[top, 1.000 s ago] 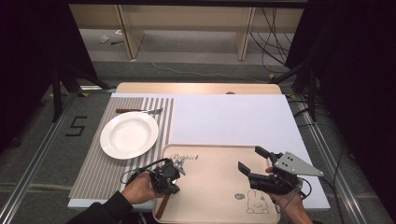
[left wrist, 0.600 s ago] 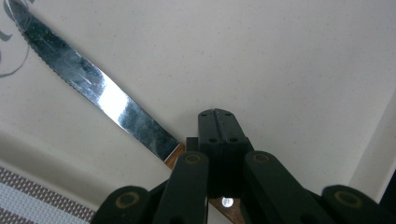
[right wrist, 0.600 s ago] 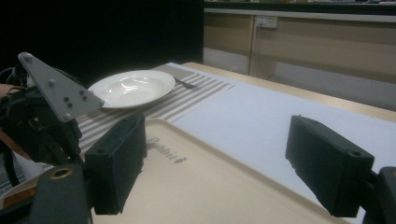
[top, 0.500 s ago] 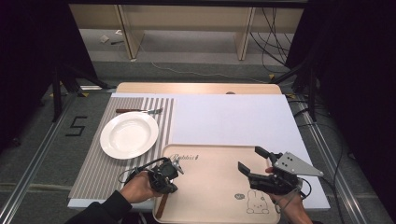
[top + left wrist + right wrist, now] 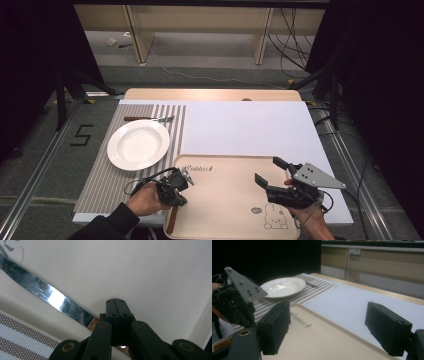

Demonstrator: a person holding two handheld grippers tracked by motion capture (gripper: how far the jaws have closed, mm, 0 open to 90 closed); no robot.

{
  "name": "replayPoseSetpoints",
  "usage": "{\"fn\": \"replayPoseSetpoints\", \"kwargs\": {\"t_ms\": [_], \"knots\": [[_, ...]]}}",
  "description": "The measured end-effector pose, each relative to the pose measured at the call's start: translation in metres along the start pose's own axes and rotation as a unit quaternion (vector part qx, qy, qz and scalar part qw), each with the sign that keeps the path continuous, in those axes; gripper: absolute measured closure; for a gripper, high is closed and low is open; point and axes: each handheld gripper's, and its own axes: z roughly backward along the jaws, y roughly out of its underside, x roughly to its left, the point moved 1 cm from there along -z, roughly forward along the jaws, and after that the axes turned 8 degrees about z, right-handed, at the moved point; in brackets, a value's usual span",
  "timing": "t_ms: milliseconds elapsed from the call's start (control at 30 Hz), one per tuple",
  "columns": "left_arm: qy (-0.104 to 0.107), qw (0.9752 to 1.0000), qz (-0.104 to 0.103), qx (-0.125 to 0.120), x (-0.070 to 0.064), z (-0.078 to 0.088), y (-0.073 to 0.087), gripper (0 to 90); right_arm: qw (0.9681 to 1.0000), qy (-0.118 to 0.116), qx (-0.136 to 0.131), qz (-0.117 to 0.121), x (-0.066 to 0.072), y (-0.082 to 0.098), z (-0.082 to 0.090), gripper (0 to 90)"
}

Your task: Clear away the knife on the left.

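The table (image 5: 250,125) carries a white cover, with a striped placemat (image 5: 102,175) along its left side and a beige tray (image 5: 225,200) at the near edge. On the placemat sits a white plate (image 5: 138,144), with a fork (image 5: 150,119) beyond it toward the far edge. The right gripper (image 5: 267,172) hovers over the tray's right part, jaws spread wide and holding nothing. The left gripper (image 5: 116,305) is low at the tray's left rim, jaws pressed together on the wooden handle of a knife (image 5: 47,296), which lies just inside that rim, its serrated blade pointing toward the far edge. The grip looks to sit right at the handle's blade end, so if the knife is lifted it may pivot or slip in the jaws. The blade could also scrape the tray or catch its raised rim.
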Motion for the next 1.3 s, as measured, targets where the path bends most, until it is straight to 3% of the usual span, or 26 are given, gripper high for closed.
{"fn": "replayPoseSetpoints", "kwargs": {"t_ms": [967, 1167, 1233, 1300], "knots": [[0.003, 0.9999, 0.012, 0.005, 0.007, 0.004, 0.006, 89.2, 1.0000, -0.001, 0.000, 0.000, 0.000, 0.000, 0.000, 21.4], [0.011, 0.9999, 0.008, -0.001, 0.006, 0.005, 0.005, 83.7, 1.0000, -0.001, 0.000, 0.000, 0.000, 0.000, 0.000, 21.5], [0.016, 0.9998, 0.006, -0.009, 0.006, 0.007, 0.005, 78.5, 1.0000, -0.001, 0.000, 0.000, 0.000, 0.000, 0.000, 21.5], [0.034, 0.9992, 0.006, -0.020, 0.005, 0.011, 0.005, 70.9, 1.0000, -0.001, 0.000, 0.001, 0.000, 0.000, 0.000, 21.5]]}}
